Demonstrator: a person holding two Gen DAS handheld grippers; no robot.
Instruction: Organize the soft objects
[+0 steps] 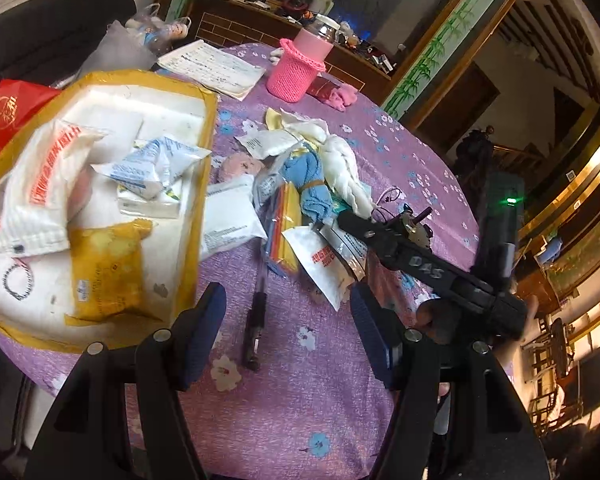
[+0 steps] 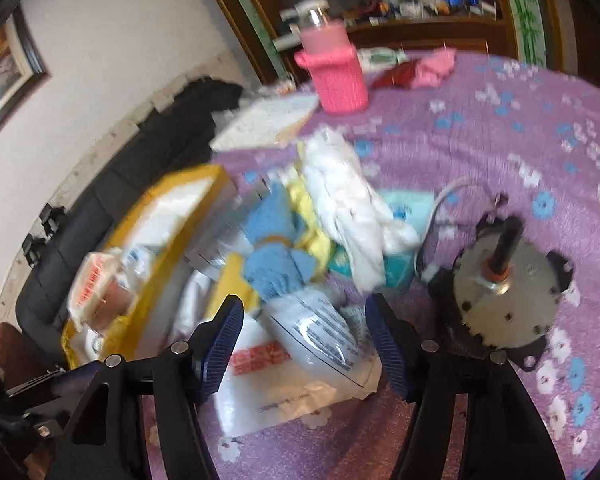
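A yellow-rimmed foam box (image 1: 210,128) at the left holds several soft packets and a face mask (image 1: 32,200); it also shows in the right wrist view (image 2: 204,188). A pile of soft things lies mid-table: a blue cloth (image 1: 310,184), a white twisted cloth (image 1: 344,168), white packets (image 1: 228,220). My left gripper (image 1: 288,332) is open and empty above a black pen (image 1: 256,316). My right gripper (image 2: 304,344) is open, its fingers on either side of a white packet (image 2: 320,332) beside the blue cloth (image 2: 272,264); it also shows in the left wrist view (image 1: 332,220).
A pink knitted cup holder with a bottle (image 1: 296,68), a notebook (image 1: 216,68) and a pink cloth (image 1: 340,96) stand at the back. A small motor (image 2: 504,300) lies right of the pile. A red bag (image 1: 8,116) sits far left.
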